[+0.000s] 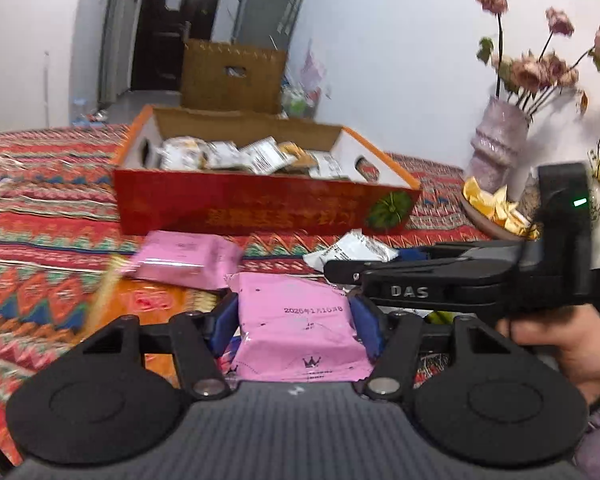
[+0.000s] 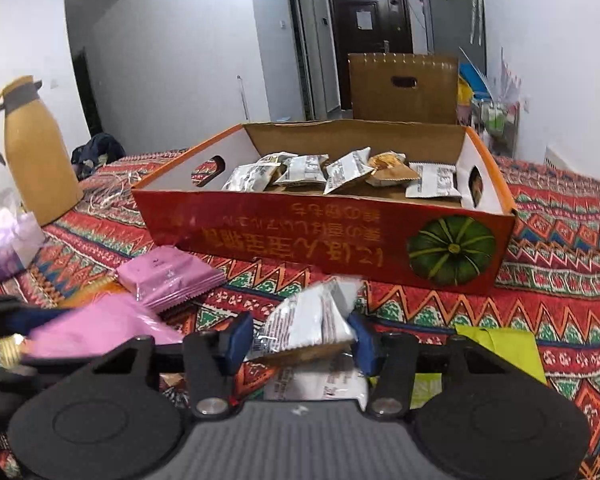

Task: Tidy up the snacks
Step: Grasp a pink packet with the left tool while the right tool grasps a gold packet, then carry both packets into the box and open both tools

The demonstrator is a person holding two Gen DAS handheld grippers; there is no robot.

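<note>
Patterned cloth [image 2: 560, 240] (red box [image 2: 260, 232] behind): left gripper [image 1: 296, 320] clamps pink packet [image 1: 300, 332]; right gripper [image 2: 300, 340] pinches white packet [image 2: 312, 320].

Pink snack packet [image 1: 300, 328] lies flat, pinched between blue pads; second pink packet [image 1: 186, 258] just beyond on patterned cloth; white foil packet [image 2: 312, 320] tilted between other pads; open red cardboard box [image 2: 328, 232] behind holds several white packets [image 2: 344, 174]

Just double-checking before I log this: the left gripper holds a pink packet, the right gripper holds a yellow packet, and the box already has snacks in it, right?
Not quite: in the right wrist view the right gripper holds a white packet, not yellow. The rest stands.
</note>
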